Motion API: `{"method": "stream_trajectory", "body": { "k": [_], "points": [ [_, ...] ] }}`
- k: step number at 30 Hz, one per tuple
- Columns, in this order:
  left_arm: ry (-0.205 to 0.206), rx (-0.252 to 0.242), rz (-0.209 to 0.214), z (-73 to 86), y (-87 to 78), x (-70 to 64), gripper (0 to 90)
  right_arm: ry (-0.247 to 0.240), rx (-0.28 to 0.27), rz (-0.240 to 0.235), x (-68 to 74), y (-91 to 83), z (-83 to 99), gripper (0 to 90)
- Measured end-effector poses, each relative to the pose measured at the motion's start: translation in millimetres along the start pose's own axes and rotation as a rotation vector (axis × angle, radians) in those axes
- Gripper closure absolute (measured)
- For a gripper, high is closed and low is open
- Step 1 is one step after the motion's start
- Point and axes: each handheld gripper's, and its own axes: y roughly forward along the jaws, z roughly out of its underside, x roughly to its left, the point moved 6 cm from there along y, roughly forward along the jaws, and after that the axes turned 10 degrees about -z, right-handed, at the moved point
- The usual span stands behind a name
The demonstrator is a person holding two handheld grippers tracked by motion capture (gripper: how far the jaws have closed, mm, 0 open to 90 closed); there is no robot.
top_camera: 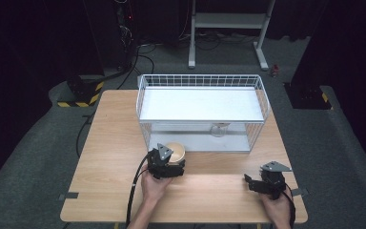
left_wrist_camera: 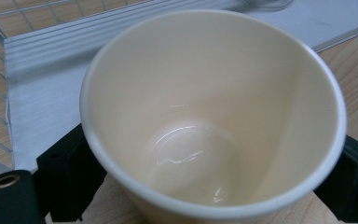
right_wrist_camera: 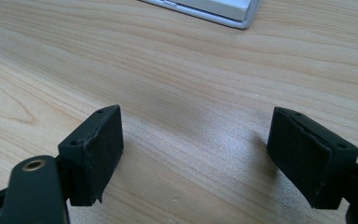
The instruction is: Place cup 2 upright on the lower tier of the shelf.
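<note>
- The left gripper point(top_camera: 171, 164) has its jaws closed against the two sides of a cream cup point(left_wrist_camera: 214, 112), which stands upright and empty between them; the pads press the wall just under the rim.
- The cup point(top_camera: 175, 151) is near the middle of the wooden table point(top_camera: 109, 143), just in front of the near left corner of the white wire rack point(top_camera: 202, 78), close to its lower shelf point(top_camera: 228, 141) but not yet on it.
- The right gripper point(top_camera: 255, 183) rests near the table's right near corner, well apart from the cup; in its own view point(right_wrist_camera: 196, 149) the jaws stand wide apart with nothing but bare wood between them.
- A clear glass point(top_camera: 219, 129) already stands on the lower shelf, under the top shelf point(top_camera: 200, 104).
- Judged from this: the grasp is done, and what is left seems to be carrying the cup onto a shelf and letting go.
- Whether the cup's base touches the table I cannot tell.
</note>
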Motion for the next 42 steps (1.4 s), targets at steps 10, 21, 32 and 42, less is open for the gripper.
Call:
{"method": "stream_trajectory", "body": {
  "k": [10, 21, 32, 42],
  "points": [
    [0.011, -0.015, 0.015, -2.3, -3.7, -3.6, 9.4, 0.001, 0.000, 0.000, 0.1, 0.0, 0.0, 18.5],
    [0.040, -0.021, 0.009, -11.6, -6.7, -5.9, 9.4, 0.000, 0.000, 0.001, 0.0, 0.0, 0.0, 18.5],
    [0.032, -0.020, 0.021, -25.1, -3.1, -4.4, 9.5, 0.001, 0.000, 0.000, 0.0, 0.0, 0.0, 18.4],
    [0.021, -0.013, 0.007, -35.8, 7.7, -1.0, 9.5, 0.001, 0.000, 0.000, 0.1, 0.0, 0.0, 18.4]
  ]
}}
